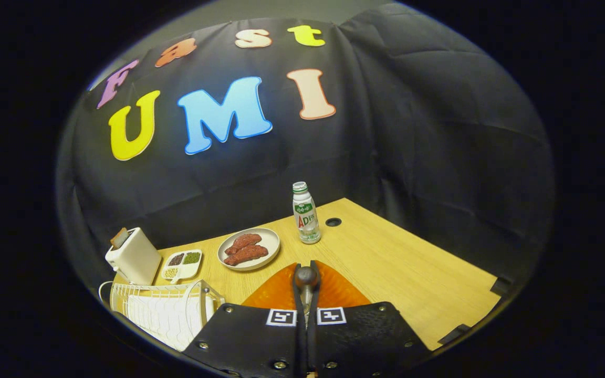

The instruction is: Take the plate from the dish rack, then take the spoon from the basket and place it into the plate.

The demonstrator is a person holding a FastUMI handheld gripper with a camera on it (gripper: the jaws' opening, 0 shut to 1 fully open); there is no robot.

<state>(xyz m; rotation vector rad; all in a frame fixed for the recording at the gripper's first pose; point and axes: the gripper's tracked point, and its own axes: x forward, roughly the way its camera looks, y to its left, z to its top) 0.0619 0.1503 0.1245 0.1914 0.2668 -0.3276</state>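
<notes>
Fingers (306,286) clamp the spoon (306,276) (bowl up) — over orange plate (281,291).

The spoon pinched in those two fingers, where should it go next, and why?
Probably straight down, then let go. The gripper is shut on the spoon, whose bowl hangs over the orange plate just beyond the fingers, beside the dish rack.

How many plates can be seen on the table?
2. An orange plate lies under the gripper, whose jaws are shut on a spoon. A pale plate with meat pieces sits beyond, beside the bottle. The dish rack may hide more.
</notes>
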